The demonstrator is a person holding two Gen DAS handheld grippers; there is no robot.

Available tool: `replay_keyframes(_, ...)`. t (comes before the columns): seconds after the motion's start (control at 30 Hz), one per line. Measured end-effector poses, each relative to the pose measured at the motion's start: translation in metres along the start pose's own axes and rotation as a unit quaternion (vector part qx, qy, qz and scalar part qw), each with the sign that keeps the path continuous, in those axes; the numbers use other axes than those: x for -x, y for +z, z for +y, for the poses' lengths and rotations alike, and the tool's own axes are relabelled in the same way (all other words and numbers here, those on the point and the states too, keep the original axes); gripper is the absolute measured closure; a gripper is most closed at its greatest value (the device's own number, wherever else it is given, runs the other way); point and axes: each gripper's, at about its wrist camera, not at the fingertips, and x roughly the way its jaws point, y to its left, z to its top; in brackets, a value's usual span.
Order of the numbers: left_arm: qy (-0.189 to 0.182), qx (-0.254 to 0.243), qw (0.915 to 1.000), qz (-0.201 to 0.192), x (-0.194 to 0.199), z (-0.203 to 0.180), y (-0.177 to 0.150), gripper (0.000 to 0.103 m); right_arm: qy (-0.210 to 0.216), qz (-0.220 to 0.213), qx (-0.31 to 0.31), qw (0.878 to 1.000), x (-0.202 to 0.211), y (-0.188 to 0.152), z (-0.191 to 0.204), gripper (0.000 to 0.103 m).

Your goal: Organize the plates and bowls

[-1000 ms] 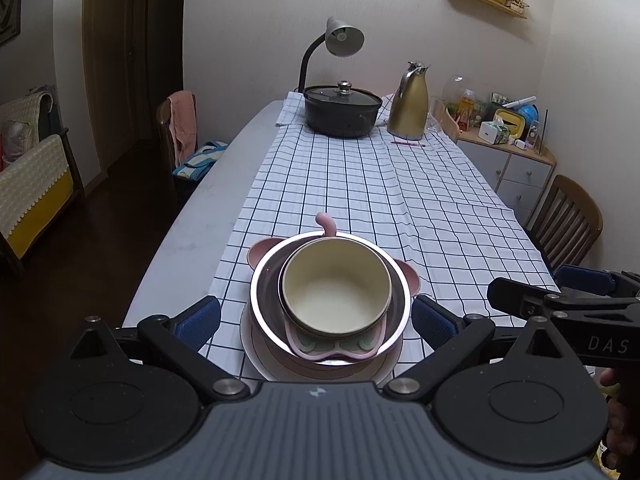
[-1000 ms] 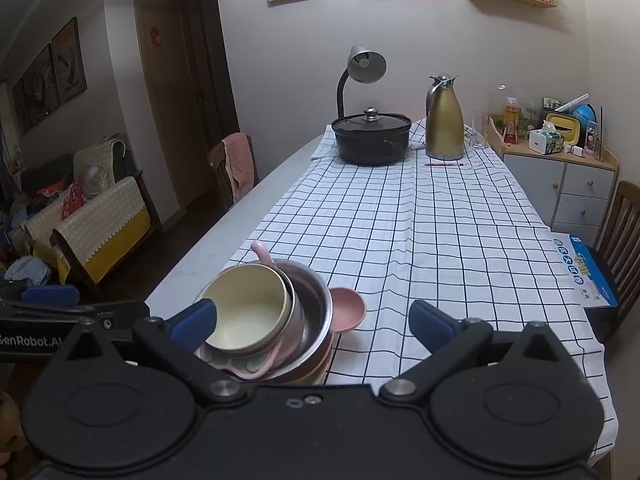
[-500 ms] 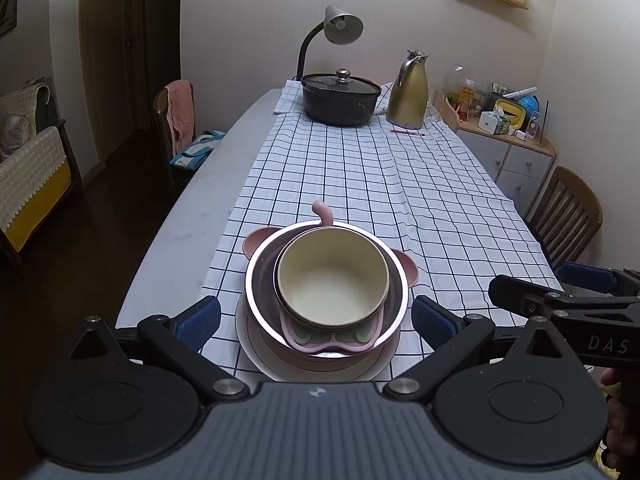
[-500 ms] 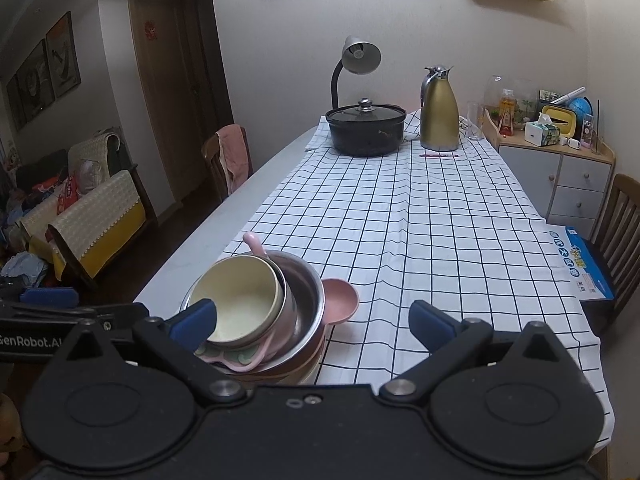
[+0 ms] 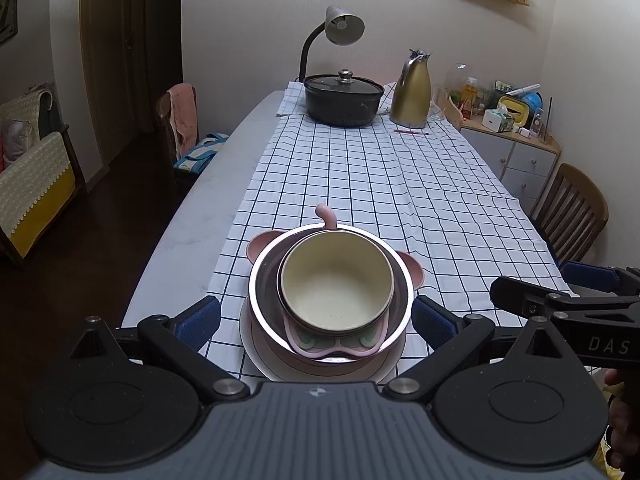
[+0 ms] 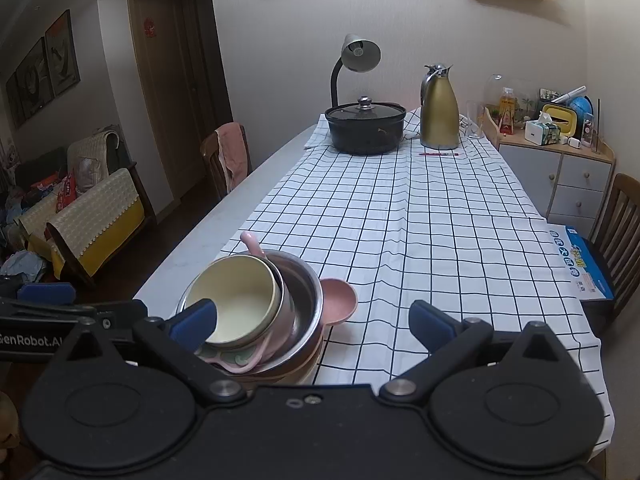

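A stack of dishes stands at the near end of the checked tablecloth (image 5: 380, 184). A cream bowl (image 5: 336, 280) sits on top, in a pink animal-face dish (image 5: 332, 344), inside a steel bowl (image 5: 264, 280), over a pink eared plate (image 5: 258, 246) and a round plate (image 5: 260, 356). The stack also shows in the right wrist view (image 6: 236, 300). My left gripper (image 5: 316, 320) is open and empty, its fingers on either side of the stack and just short of it. My right gripper (image 6: 312, 320) is open and empty, to the right of the stack.
A black lidded pot (image 5: 342, 98), a gold thermos jug (image 5: 412, 90) and a desk lamp (image 5: 340, 28) stand at the table's far end. Wooden chairs stand at the left (image 5: 176, 120) and right (image 5: 572, 212). A cluttered cabinet (image 5: 516, 148) is at the right wall.
Both grippers have drawn back and risen a little from the stack. The dishes have not moved. Both grippers stay open.
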Motion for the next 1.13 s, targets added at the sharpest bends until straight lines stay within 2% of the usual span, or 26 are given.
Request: replay_keyframes(1.13,0.0,0.003,1.0,0.007,-0.014,0.0,0.007,0.001,-0.004,0.008,-0.003,1.0,-0.016,0.004,-0.007,0.0)
